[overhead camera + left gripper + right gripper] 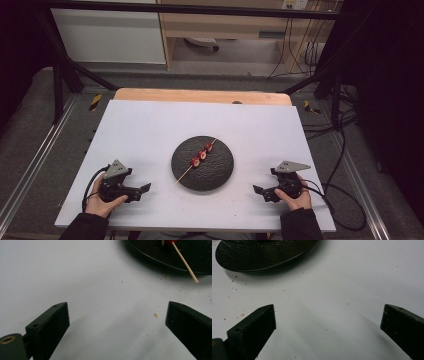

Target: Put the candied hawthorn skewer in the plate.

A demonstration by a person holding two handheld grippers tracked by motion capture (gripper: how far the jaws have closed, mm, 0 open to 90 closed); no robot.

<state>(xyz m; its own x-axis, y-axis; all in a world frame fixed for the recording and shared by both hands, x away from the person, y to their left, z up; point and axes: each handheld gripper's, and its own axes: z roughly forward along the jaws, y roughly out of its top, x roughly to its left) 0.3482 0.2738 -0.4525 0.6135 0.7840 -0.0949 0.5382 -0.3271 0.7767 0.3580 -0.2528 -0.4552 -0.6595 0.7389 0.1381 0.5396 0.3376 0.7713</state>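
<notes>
Skewer on the plate, both grippers resting beside it

The fruit skewer [201, 156] lies across the black plate [220, 176] mid-table; left gripper [145, 188] near-left, right gripper [258, 190] near-right; both with jaws wide apart, holding nothing.

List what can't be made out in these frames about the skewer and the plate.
- High view: the red pieces on the skewer are too small to identify.
- Left gripper view: the top edge cuts off the plate and most of the skewer.
- Right gripper view: the plate is cut by the top edge, hiding the food.
</notes>
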